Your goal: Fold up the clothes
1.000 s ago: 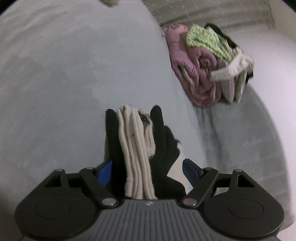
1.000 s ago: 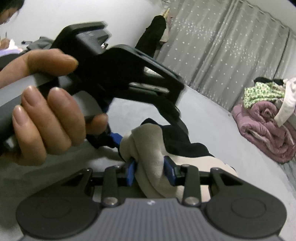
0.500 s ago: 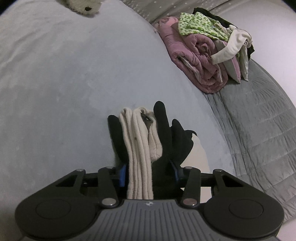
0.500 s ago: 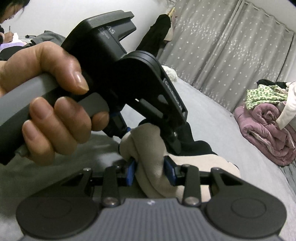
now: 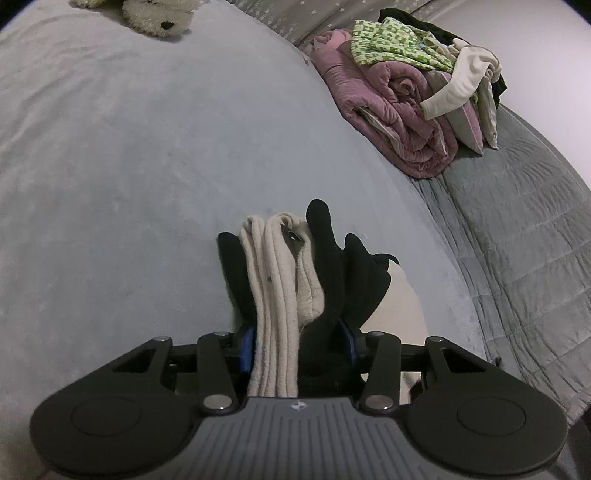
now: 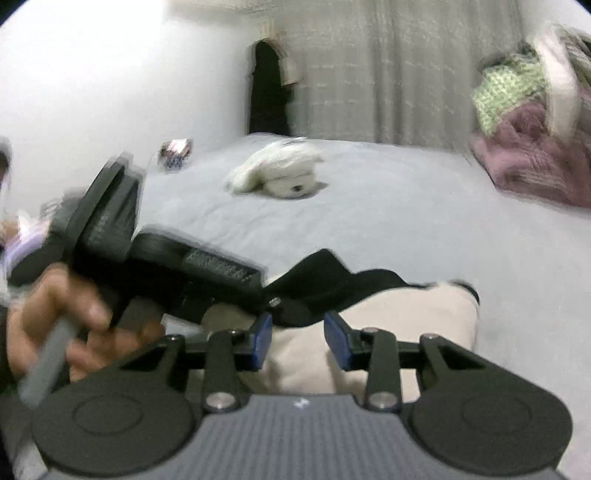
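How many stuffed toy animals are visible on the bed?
1. The white plush dog lies at the far end of the bed, away from the clothes pile. Others may be hidden.

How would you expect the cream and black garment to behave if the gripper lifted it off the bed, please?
Probably floppy: the cream and black garment bunches in soft folds inside the left gripper. Likely light, as fleecy fabric. Loose layers may sag open, since its black edge already droops.
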`<state>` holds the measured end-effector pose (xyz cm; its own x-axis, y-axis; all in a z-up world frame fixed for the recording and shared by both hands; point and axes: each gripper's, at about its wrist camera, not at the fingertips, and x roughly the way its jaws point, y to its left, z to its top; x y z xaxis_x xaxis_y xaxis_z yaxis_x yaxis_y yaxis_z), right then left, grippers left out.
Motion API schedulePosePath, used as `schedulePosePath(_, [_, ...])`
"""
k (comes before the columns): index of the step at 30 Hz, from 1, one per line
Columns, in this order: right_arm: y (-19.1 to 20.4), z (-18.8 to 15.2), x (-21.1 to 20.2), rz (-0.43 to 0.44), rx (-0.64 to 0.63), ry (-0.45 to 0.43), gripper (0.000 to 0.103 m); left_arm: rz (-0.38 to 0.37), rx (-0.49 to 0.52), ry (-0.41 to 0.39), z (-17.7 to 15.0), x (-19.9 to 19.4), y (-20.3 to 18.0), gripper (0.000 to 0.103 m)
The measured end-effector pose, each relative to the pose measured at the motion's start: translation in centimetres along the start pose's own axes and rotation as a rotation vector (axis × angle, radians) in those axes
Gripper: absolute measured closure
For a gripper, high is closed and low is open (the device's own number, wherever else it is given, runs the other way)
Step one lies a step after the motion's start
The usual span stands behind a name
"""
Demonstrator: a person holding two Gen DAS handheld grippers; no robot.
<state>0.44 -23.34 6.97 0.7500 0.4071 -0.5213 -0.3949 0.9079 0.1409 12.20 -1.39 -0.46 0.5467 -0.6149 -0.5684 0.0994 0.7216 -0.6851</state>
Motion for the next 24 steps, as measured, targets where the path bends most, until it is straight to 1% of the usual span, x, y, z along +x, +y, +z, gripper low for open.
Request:
schedulePosePath(1, [-1.1, 0.2, 0.2, 0.009, 0.062, 0.006, 0.070, 0.000, 0.001, 0.000, 0.0, 0.0, 0.0, 0.059])
schedulePosePath(4, [-3.2, 0.0, 1.1, -0.021, 0.161, 0.043, 0.070, 0.001, 0.009, 0.000, 0.0, 0.0, 0.0, 0.059])
schedulePosePath(6, [-4.1, -0.4, 2.1, -0.049, 0.184, 0.087, 0.073, 0.005, 0.021, 0.000, -0.1, 0.0, -0.1, 0.059])
schedulePosePath(8, [-4.4, -0.8, 2.5, -0.057, 0.197, 0.089, 0.073, 0.007, 0.024, -0.001, -0.1, 0.0, -0.2, 0.059])
schedulePosePath(11, [-4.4, -0.9, 2.5, -0.080, 0.206, 0.093, 0.079, 0.004, 0.017, 0.001, -0.1, -0.1, 0.0, 0.059])
schedulePosePath(16, [-6.1, -0.7, 1.5, -0.120, 0.271, 0.059, 0.081, 0.000, 0.014, 0.001, -0.1, -0.1, 0.2, 0.059])
schedulePosePath(21, [-6.6, -0.8, 1.5, -0.150, 0.300, 0.065, 0.088, -0.002, 0.011, 0.002, -0.1, 0.0, 0.2, 0.059])
schedulePosePath(24, [-6.6, -0.6, 1.3, -0.180, 0.298, 0.054, 0.088, -0.003, 0.008, 0.003, -0.1, 0.0, 0.2, 0.058])
